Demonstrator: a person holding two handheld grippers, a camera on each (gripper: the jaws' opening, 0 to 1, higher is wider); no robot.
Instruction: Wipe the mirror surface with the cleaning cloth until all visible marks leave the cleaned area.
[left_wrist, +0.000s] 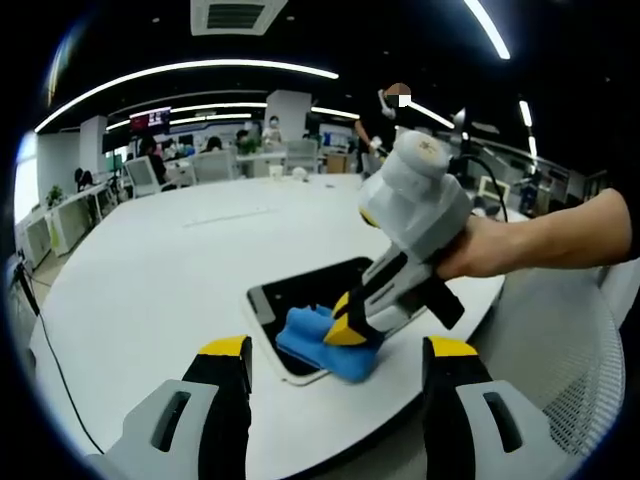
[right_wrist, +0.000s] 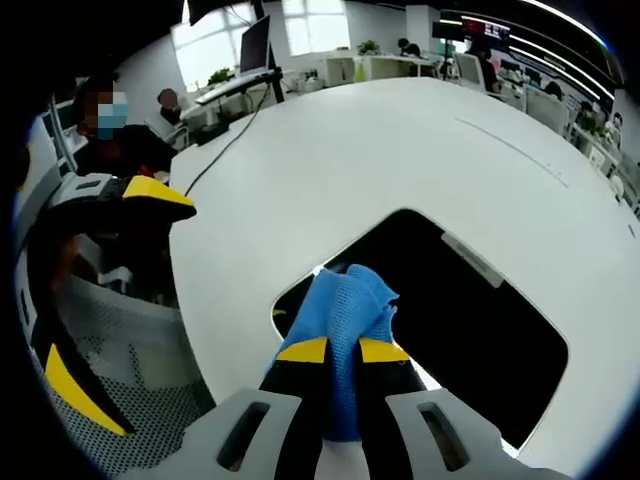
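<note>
We see our right gripper (left_wrist: 352, 335) clamping the cloth (right_wrist: 345, 305) on the mirror (right_wrist: 470, 330) at its 7 o'clock corner; left gripper (left_wrist: 335, 365) hangs open, holding nothing

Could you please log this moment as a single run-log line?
phase: wiping | right gripper: shut on blue cloth, pressed on mirror near end | left gripper: open, held above white table

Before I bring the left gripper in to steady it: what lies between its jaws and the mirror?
Only bare white table, as the left gripper view shows. The left gripper is open, and the mirror lies just beyond, the right gripper pressing the cloth onto it.
</note>
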